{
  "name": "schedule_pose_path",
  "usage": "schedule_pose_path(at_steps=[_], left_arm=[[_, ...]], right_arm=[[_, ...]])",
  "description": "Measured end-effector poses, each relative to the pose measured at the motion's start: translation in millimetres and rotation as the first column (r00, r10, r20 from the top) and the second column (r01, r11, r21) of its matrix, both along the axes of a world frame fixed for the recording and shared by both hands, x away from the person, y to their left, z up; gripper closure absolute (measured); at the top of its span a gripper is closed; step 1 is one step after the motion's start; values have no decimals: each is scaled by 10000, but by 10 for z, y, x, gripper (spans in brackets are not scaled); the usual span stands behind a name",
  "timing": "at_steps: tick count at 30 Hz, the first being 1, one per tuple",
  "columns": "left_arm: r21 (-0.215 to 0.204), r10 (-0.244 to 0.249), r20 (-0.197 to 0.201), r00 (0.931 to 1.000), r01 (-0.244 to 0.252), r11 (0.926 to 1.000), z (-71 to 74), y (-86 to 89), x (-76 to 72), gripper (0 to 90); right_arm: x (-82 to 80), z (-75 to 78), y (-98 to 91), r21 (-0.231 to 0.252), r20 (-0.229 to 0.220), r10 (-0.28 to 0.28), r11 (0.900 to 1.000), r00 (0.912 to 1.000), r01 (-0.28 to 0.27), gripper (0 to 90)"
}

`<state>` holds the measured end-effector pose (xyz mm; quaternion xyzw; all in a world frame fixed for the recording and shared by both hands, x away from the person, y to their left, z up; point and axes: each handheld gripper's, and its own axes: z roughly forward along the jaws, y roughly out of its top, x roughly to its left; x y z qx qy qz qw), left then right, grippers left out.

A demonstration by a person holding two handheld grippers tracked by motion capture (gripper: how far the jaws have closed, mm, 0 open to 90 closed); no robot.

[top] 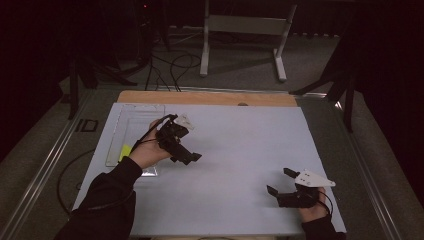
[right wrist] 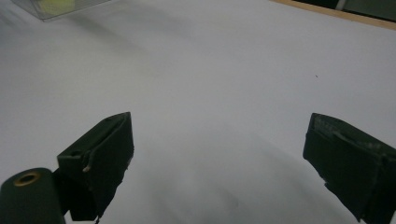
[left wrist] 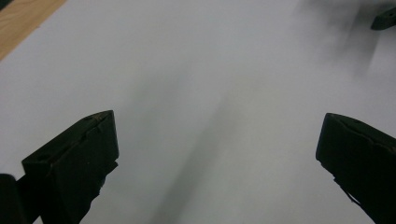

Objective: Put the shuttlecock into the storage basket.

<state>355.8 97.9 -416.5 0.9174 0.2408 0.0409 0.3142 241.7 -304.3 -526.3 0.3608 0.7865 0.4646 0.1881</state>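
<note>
Currently both of my grippers sit over the white table sheet [top: 235, 150] with nothing between their jaws.

Left gripper [top: 186, 156]: held in my left hand [top: 148, 154], just right of the clear tray [top: 131, 131] at the sheet's left edge. In the left gripper view the two black jaws stand wide apart, bare white sheet between them. The grip is empty. The tip of the other gripper's jaw shows far off at the top right corner of that view.

Right gripper [top: 279, 181]: near the front right corner of the sheet, held in my right hand [top: 314, 210], its grey three-cornered plate [top: 312, 178] on top. In the right gripper view the jaws are likewise spread wide, holding nothing, only sheet between them.

Nearest thing: the clear tray, lying flat on the sheet, beside my left hand and well apart from the right gripper. A yellow item [top: 124, 151] lies in its near part; it is too small and blurred to identify, possibly a slip or a sponge. The same tray corner with the yellow patch shows at the top left of the right gripper view [right wrist: 60, 8].

Bare wood of the table [top: 200, 97] shows beyond the sheet's far edge.
</note>
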Motion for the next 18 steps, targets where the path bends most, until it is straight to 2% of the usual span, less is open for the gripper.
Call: schedule_pose_path(at_steps=[3,7,10,18], left_arm=[[14,-251,-92,9996,252,9997,-53,-58,-21,1],[-309,-239,-64,9997,237,9992,-122,-109,-47,1],[-412,-353,-216,9991,344,9986,-181,-140,-67,1],[-170,-741,-356,9966,735,9971,-348,-255,-168,1]], right_arm=[[0,0,1,8,14,10,10000,10000,-10,88],[0,2,0,28,33,22,10000,10000,-22,88],[-2,4,1,14,24,27,10000,10000,-28,88],[-2,5,-2,44,29,24,10000,10000,-24,88]])
